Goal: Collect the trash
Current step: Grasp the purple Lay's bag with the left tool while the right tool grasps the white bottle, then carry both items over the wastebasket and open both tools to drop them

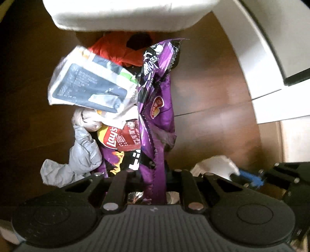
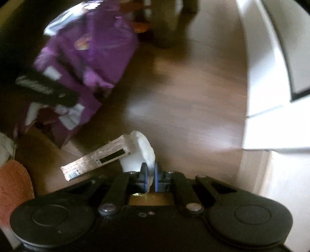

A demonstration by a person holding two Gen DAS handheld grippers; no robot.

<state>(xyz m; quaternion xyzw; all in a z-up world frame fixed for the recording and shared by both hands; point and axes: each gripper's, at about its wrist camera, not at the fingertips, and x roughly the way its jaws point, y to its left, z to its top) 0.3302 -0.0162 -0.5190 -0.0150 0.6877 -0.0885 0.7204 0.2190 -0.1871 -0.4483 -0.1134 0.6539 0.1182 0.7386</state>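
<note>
My left gripper [image 1: 155, 180] is shut on a bundle of trash: a purple snack bag [image 1: 157, 108], a red Lay's packet [image 1: 118, 137], a white and dark blue wrapper [image 1: 91, 85], a grey plastic bag [image 1: 77, 157] and crumpled paper [image 1: 87, 120]. The bundle hangs over the brown floor in front of an orange-lined bin [image 1: 120, 50]. My right gripper [image 2: 150, 174] is shut on a crumpled white tissue [image 2: 143, 153], with a tan printed wrapper [image 2: 96, 160] beside it. The right gripper with its tissue [image 1: 215, 164] shows at the left wrist view's lower right. The purple bag [image 2: 87, 56] appears blurred in the right wrist view.
A white object [image 1: 120, 15] fills the top of the left wrist view. White furniture [image 1: 261, 58] stands on the right, also in the right wrist view [image 2: 271, 77]. An orange mat [image 2: 13, 186] lies at the lower left. The wooden floor [image 2: 184, 97] stretches between them.
</note>
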